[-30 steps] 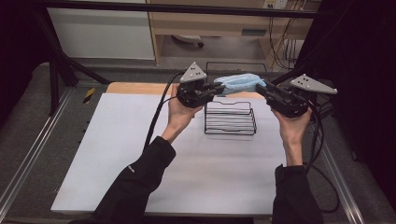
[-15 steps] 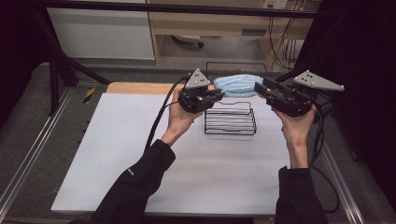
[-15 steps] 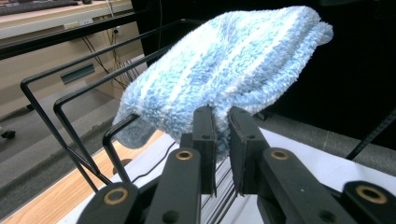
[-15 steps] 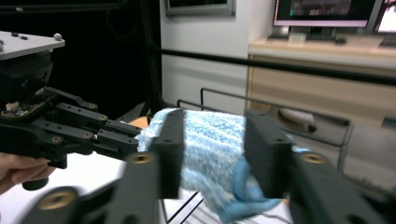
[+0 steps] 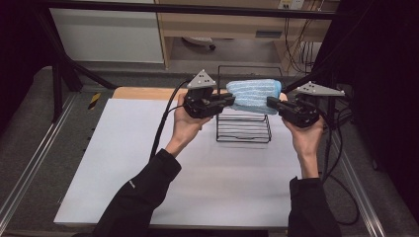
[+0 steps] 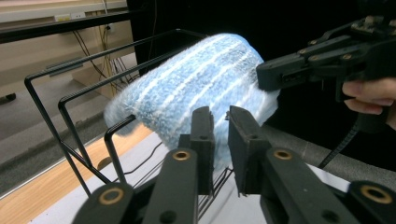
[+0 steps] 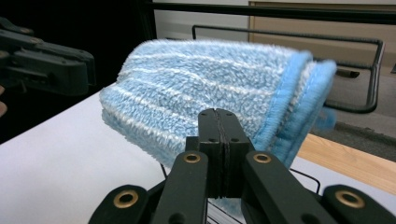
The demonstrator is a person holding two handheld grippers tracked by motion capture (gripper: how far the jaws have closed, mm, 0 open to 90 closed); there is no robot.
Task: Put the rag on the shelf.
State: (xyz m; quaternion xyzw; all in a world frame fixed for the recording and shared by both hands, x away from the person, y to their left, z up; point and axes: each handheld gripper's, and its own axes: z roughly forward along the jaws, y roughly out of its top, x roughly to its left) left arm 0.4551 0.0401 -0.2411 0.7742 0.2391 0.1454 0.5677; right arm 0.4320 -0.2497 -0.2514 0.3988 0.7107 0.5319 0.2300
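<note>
- The surface [image 5: 148, 168] is a pale, matte white sheet that spreads over the lower middle of the high view, with a strip of bare wood [image 5: 143, 93] along its far edge.
- A black wire rack [image 5: 243, 123] stands on the surface at centre frame in the high view. It is made of thin, bent rods with rounded corners, and the left gripper view shows its upright loops [image 6: 70, 121] at close range.
- A blue cloth [image 5: 256, 95], fluffy and ribbed with paler stripes, hangs folded above the rack in the upper middle of the high view. Only the right gripper view shows its smooth stitched hem [image 7: 289, 98].
- The left tongs [image 5: 228, 100] sit at the cloth's left end. In the left gripper view [image 6: 222, 135] the jaws stand slightly apart with the cloth's edge between them, and I cannot tell whether they pinch it.
- The right tongs [image 5: 272, 103] sit at the cloth's right end. In the right gripper view [image 7: 218, 140] the jaws are pressed flat together and clamp the cloth's near edge.
</note>
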